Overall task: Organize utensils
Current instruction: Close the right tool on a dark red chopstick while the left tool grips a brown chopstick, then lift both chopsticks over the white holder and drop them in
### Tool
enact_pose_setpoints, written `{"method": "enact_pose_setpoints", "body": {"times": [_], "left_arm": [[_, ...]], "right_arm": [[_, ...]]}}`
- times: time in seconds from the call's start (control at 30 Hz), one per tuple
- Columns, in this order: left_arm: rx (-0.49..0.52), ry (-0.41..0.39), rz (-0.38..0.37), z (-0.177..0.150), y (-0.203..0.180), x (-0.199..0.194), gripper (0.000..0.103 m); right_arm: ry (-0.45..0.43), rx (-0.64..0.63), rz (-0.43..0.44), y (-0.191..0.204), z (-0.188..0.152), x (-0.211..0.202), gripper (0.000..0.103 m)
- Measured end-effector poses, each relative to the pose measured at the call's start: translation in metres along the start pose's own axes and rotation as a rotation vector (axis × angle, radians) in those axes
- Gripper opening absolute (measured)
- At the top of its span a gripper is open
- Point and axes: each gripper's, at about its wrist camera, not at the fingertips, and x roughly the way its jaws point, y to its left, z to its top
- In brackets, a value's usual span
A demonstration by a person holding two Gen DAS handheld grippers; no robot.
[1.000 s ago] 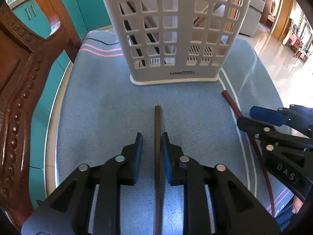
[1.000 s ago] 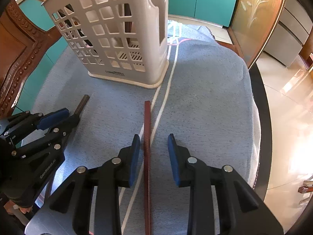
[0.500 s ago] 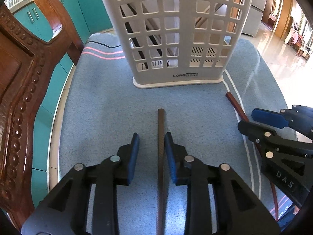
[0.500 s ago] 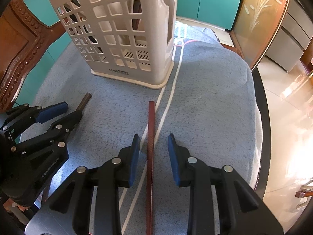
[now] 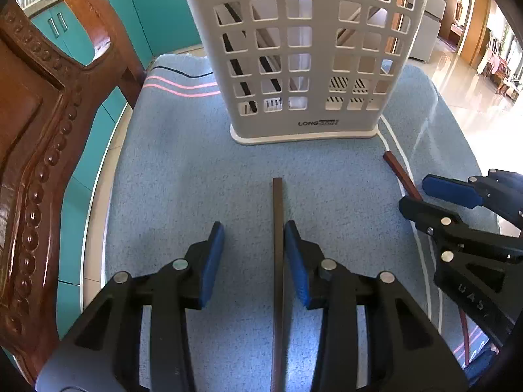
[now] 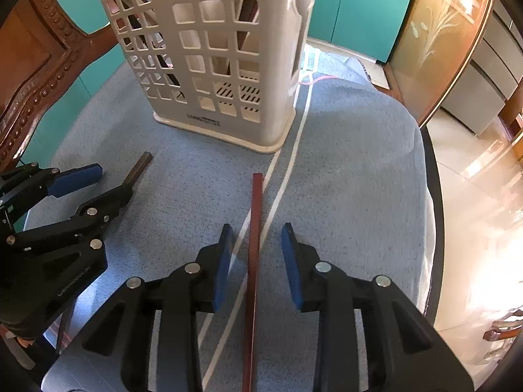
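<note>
A dark brown chopstick lies on the blue cloth between the jaws of my left gripper, close to the right pad. That gripper is open. A reddish chopstick lies between the jaws of my right gripper, which is open too. Neither stick is gripped. The white slotted utensil basket stands upright ahead of both grippers and holds several dark sticks. It also shows in the right wrist view. Each gripper shows in the other's view: the right one and the left one.
A carved wooden chair back rises at the left. The blue cloth covers a round table whose dark edge curves at the right. Teal cabinets stand behind.
Both grippers have drawn back along their chopsticks, away from the basket. The left gripper's jaws have spread wider. The sticks lie where they were.
</note>
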Motion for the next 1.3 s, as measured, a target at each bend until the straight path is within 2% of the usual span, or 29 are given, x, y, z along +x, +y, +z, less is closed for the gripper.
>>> {"method": "enact_pose_setpoints", "body": {"times": [0.33,0.6,0.63,0.67,0.73,0.8,0.87,1.0,1.3], "left_arm": [[0.016,-0.004,0.019,-0.002,-0.003,-0.005,0.039],[0.026,-0.008,0.028,-0.004,-0.010,-0.007,0.038],[0.029,-0.007,0.021,-0.004,-0.010,-0.008,0.032],[0.038,-0.005,0.009,-0.004,-0.013,-0.008,0.025],[0.057,-0.006,0.000,-0.005,-0.017,-0.009,0.016],[0.073,-0.008,-0.008,-0.007,-0.021,-0.011,0.010],[0.075,-0.009,-0.013,-0.008,-0.022,-0.012,0.007],[0.049,-0.048,-0.025,-0.007,-0.018,-0.028,0.007],[0.012,-0.326,-0.072,-0.010,-0.003,-0.143,0.007]], "right_arm": [[-0.006,-0.010,-0.012,0.008,-0.003,-0.001,0.035],[-0.004,0.002,0.003,-0.003,0.000,-0.001,0.036],[-0.003,0.005,0.010,-0.003,-0.001,-0.002,0.032],[-0.002,0.006,0.023,-0.005,0.000,-0.002,0.020],[0.005,0.015,0.061,-0.010,0.001,-0.004,0.007],[0.010,0.030,0.090,-0.014,0.002,-0.005,0.006],[-0.003,0.044,0.103,-0.018,0.004,-0.011,0.006],[-0.131,0.043,0.122,-0.025,0.008,-0.047,0.006],[-0.494,0.066,0.245,-0.048,-0.010,-0.164,0.006]]}}
